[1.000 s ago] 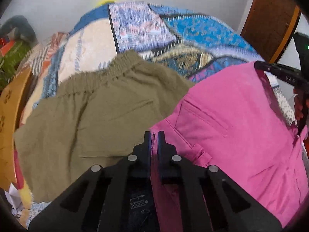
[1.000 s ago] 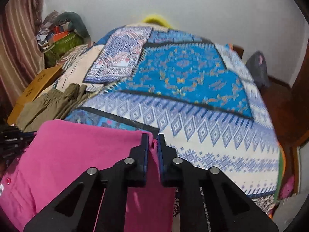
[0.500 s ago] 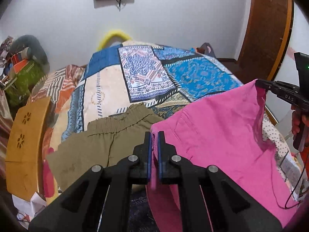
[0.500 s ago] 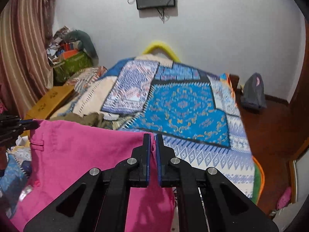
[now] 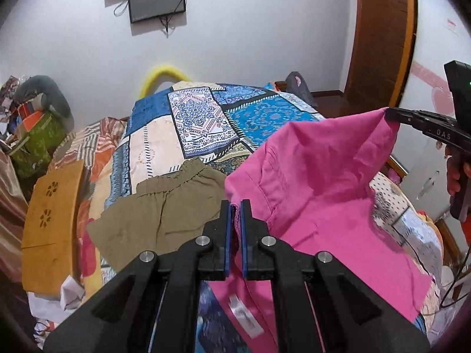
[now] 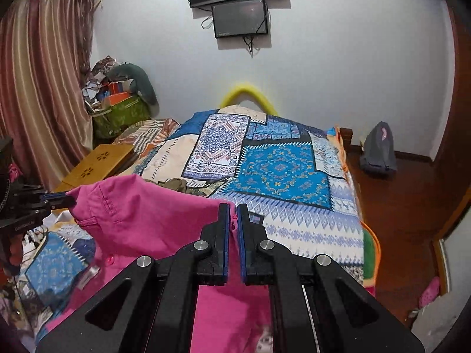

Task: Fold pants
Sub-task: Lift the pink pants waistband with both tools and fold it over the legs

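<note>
The wide bed under a blue, cream and white patchwork cloth cover (image 6: 282, 173) is the landmark here. Over its near end hangs the pair of bright pink cotton pants (image 5: 323, 194), held up by the waistband and stretched between the two grippers, the lower part draping down toward the cover. Beyond the pink pair, on the cover, lies a pair of olive green shorts with an elastic waist (image 5: 164, 206), spread flat.

The left gripper (image 5: 234, 206) has its jaws pressed together on one corner of the pink waistband; the right gripper (image 6: 232, 210) pinches the opposite corner the same way.

The cloth looks light, soft and limp: it sags between the two holds and creases freely, so it should follow the hands without resistance but will not keep a shape unaided. The seamed waistband corners seem the firmest places to grip.

The legs and hems fall below both views, so their lie cannot be told. The black frames of the grippers cover the cloth nearest each camera.
</note>
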A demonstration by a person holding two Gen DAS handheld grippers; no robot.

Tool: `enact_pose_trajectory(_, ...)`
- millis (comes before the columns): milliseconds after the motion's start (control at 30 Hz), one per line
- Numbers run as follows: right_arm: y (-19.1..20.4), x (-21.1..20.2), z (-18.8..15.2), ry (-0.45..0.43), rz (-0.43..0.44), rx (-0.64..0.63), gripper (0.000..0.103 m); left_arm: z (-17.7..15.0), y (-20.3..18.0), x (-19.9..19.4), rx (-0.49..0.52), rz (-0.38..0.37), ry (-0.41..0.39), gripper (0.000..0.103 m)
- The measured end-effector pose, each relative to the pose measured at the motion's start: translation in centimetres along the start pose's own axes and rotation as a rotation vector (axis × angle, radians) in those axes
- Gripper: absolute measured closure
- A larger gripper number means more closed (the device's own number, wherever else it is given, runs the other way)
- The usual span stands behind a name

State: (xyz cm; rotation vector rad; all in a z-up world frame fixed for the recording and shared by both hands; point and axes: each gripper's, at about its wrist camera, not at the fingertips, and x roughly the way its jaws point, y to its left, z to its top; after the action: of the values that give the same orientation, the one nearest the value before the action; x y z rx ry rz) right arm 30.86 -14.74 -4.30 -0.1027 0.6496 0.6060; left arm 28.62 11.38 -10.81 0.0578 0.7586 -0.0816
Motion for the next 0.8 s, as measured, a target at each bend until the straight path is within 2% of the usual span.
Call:
enact_pose_trajectory(200, 1.3, -4.1, -1.8, -0.023, -0.005, -0.014, 0.098, -3.0, -1.4, -4.2, -0.009, -0.009, -0.021, 0.098)
enact_pose_trajectory(367, 1.6, -6.7, -4.6, -0.025, 0.003, 0.021, 0.098, -5.2, -1.8, -6.5, -0.022, -0.024, -0.017, 0.098)
enact_pose_trajectory(800, 2.3, -8.5, -11.4, 0.068, 0.017, 0.025, 0.098, -12.6, -5.5, -11.0, 0.006, -0.064, 0.009, 0.099)
